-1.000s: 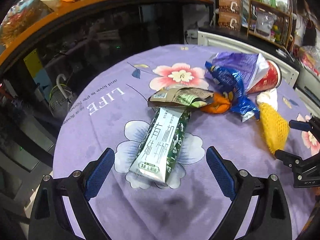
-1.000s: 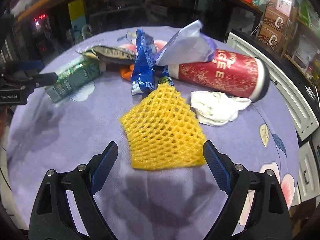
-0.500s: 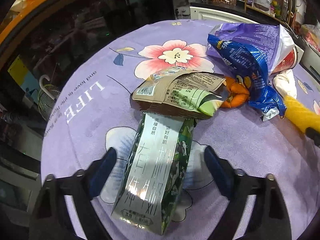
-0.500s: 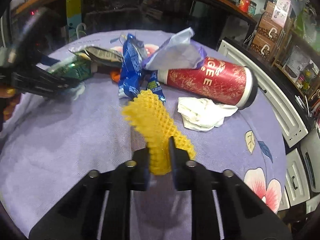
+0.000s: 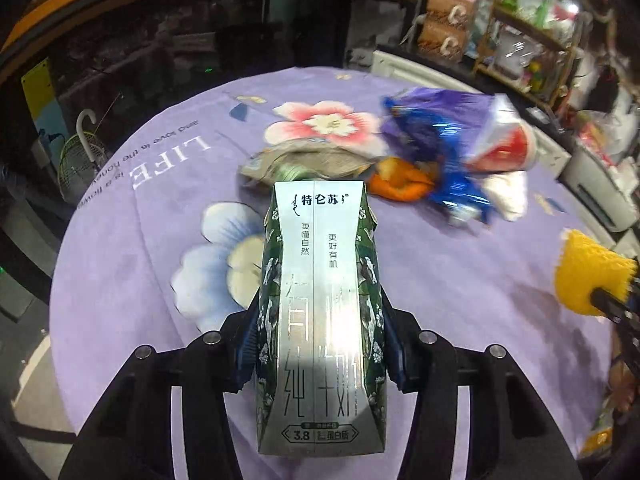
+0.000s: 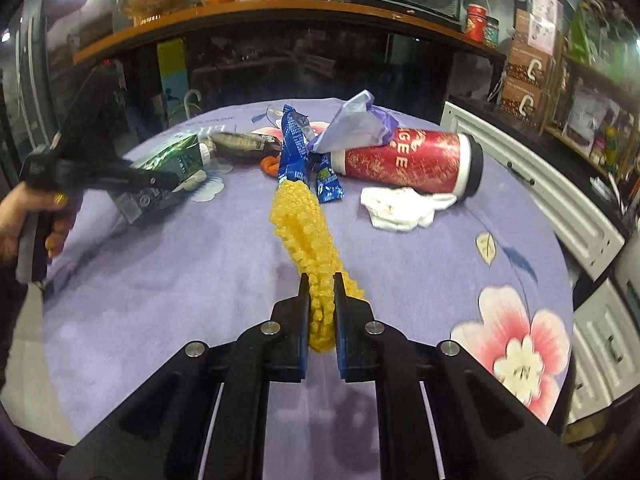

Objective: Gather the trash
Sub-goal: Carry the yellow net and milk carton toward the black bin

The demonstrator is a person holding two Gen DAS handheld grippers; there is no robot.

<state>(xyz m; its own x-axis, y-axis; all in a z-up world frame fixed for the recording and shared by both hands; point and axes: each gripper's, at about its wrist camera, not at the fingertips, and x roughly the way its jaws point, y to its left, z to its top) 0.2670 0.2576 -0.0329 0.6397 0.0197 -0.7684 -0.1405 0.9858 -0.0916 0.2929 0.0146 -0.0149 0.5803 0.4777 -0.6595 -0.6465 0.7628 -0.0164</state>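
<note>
My left gripper [image 5: 318, 344] is shut on a green and silver milk carton [image 5: 320, 320] and holds it above the purple flowered tablecloth [image 5: 160, 220]; the carton also shows in the right wrist view [image 6: 168, 168]. My right gripper [image 6: 321, 300] is shut on a yellow foam net [image 6: 308, 236], lifted off the cloth; the net shows at the right edge of the left wrist view [image 5: 588, 276]. On the cloth lie a blue wrapper [image 6: 294, 148], a purple bag [image 6: 356, 124], a brown pouch [image 6: 244, 142], a red cup [image 6: 412, 162], a white tissue [image 6: 400, 208] and orange peel [image 5: 400, 182].
The round table's edge drops off at left and front. White cabinets [image 6: 532, 196] stand to the right. A dark counter with a wooden shelf [image 6: 280, 16] runs behind. The person's hand [image 6: 24, 220] holds the left gripper's handle.
My left gripper closed on the milk carton and raised it. My right gripper closed on the yellow net and lifted it off the cloth.
</note>
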